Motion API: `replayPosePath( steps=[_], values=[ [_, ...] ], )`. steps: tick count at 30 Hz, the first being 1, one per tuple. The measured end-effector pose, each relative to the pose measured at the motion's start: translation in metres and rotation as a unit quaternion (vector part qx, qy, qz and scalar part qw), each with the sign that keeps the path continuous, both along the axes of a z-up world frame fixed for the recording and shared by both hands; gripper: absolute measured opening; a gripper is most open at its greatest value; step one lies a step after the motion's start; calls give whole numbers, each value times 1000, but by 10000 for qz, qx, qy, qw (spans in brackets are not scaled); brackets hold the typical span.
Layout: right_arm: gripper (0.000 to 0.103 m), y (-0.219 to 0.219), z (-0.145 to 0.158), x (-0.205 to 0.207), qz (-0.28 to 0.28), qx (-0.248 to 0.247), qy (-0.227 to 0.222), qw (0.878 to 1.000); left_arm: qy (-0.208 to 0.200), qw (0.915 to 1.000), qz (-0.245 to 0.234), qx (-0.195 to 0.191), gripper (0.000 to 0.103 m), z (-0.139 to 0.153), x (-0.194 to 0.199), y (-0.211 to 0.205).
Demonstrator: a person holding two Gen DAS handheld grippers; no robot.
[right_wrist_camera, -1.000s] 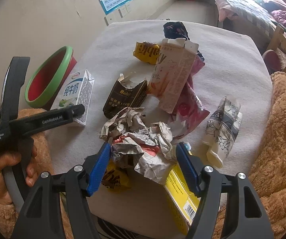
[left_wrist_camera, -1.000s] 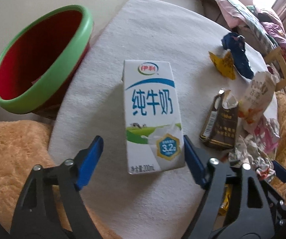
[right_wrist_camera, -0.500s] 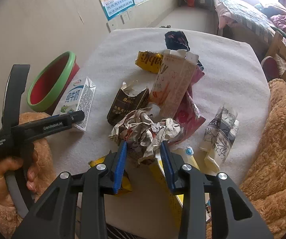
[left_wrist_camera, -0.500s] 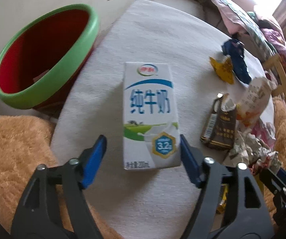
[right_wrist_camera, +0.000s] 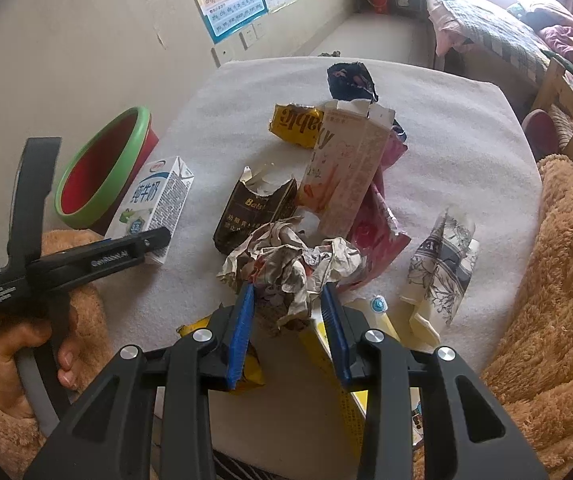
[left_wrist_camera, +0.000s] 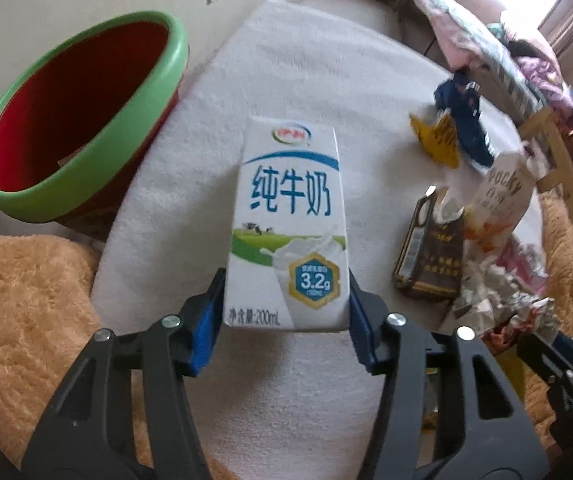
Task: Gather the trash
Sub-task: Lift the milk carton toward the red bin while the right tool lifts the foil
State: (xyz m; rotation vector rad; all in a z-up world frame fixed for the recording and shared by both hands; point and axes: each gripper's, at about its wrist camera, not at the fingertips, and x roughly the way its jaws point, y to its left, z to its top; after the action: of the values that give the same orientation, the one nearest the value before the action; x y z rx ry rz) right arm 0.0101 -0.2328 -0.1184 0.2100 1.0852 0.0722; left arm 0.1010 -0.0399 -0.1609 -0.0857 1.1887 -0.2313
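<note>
My left gripper (left_wrist_camera: 286, 312) is shut on a white milk carton (left_wrist_camera: 288, 228) with blue Chinese lettering, its blue pads pressed on both lower sides; the carton also shows in the right wrist view (right_wrist_camera: 154, 204). My right gripper (right_wrist_camera: 288, 316) is shut on a crumpled paper wad (right_wrist_camera: 290, 264) near the front of the white table (right_wrist_camera: 446, 128). A red bin with a green rim (left_wrist_camera: 70, 120) stands to the left beside the table and also shows in the right wrist view (right_wrist_camera: 102, 168).
More trash lies on the table: a dark torn box (right_wrist_camera: 254, 208), a tall pink Pocky box (right_wrist_camera: 346, 176), a yellow wrapper (right_wrist_camera: 296, 124), a dark blue wrapper (right_wrist_camera: 350, 80), a pink packet (right_wrist_camera: 378, 224) and a patterned paper cup (right_wrist_camera: 442, 264). Tan plush fabric (right_wrist_camera: 558, 280) flanks the table.
My left gripper closed from wide open onto the milk carton. My right gripper closed onto the crumpled paper wad and the view pulled back slightly.
</note>
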Motion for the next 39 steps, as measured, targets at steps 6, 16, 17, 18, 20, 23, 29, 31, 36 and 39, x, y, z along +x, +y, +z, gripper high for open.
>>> replayPosePath(
  steps=[6, 16, 17, 18, 20, 23, 29, 31, 36, 39],
  values=[
    [32, -1, 18, -3, -76, -84, -369, 9993, -642, 9976, 143, -235, 51, 29, -7, 11],
    [31, 7, 70, 5, -171, -78, -1101, 9937, -1409, 9883, 329, -485, 50, 83, -4, 52],
    [31, 10, 73, 7, -156, -74, -1126, 9935, -1492, 9872, 339, -457, 50, 87, -4, 57],
    [31, 14, 77, 11, -120, -87, -1152, 9932, -1583, 9859, 349, -415, 50, 91, -4, 62],
    [31, 23, 80, 17, -43, -136, -1185, 9929, -1730, 9837, 390, -283, 50, 96, -4, 71],
    [32, 42, 82, 25, 148, -235, -1236, 9919, -1849, 9813, 525, -127, 50, 98, -1, 88],
    [32, 81, 75, 46, 618, -349, -1131, 9910, -1793, 9800, 852, -112, 50, 92, 6, 121],
    [32, 94, 72, 54, 764, -329, -1074, 9907, -1783, 9795, 941, -31, 50, 90, 9, 130],
    [33, 127, 66, 76, 1113, -280, -1020, 9881, -1784, 9776, 1118, -7, 50, 89, 13, 150],
    [33, 153, 63, 90, 1382, -515, -1080, 9831, -1706, 9778, 1216, -42, 50, 85, 19, 160]
  ],
)
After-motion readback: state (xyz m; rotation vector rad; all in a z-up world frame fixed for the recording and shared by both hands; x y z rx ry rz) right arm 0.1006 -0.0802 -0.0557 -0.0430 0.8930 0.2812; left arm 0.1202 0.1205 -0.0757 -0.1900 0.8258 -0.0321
